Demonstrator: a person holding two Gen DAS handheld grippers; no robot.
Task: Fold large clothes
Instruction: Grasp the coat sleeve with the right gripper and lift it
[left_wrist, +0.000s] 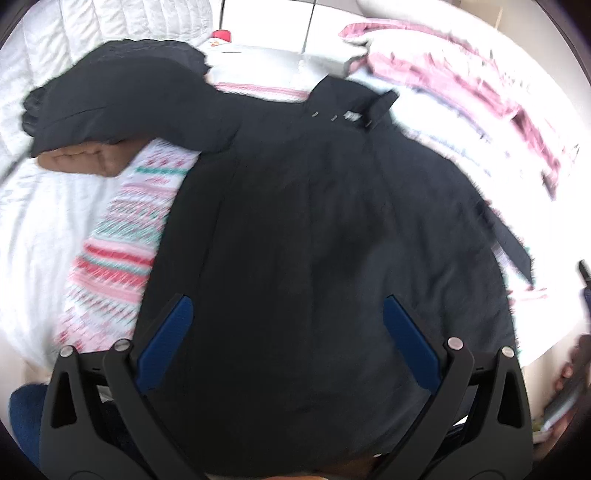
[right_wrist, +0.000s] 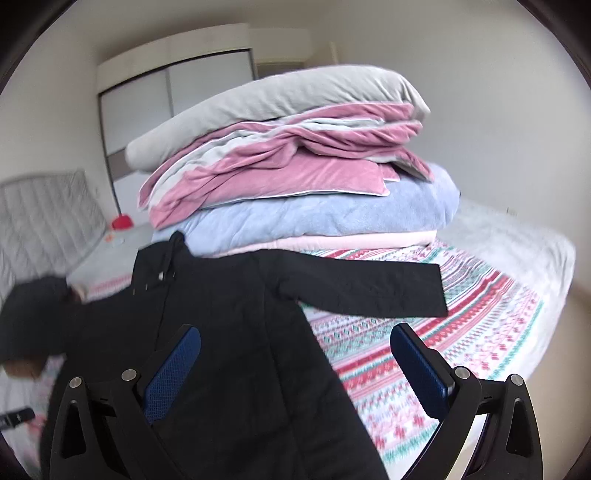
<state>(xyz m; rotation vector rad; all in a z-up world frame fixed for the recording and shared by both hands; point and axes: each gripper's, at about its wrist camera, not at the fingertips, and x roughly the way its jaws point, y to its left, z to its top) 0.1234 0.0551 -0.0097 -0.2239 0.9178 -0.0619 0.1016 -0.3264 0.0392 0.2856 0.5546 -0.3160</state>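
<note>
A long black padded coat (right_wrist: 229, 332) lies spread on the patterned red, green and white bed cover (right_wrist: 461, 332), one sleeve stretched toward the right of the frame. Behind it, at centre, folded grey, pink and pale-blue quilts (right_wrist: 295, 166) are stacked. The right claw (right_wrist: 295, 363), blue-padded, gapes wide at the bottom.

Left handheld gripper (left_wrist: 288, 310): two matte black plastic arms with triangular cut-outs, each carrying a flat royal-blue rubber finger pad (left_wrist: 168, 343) and round silver pivot screws (left_wrist: 455, 343). Right handheld gripper (right_wrist: 295, 336): identical black frame; its blue finger pads (right_wrist: 173, 373) show a fine cross-hatched grip texture, with silver screws (right_wrist: 130, 374) at the linkage joints.
</note>
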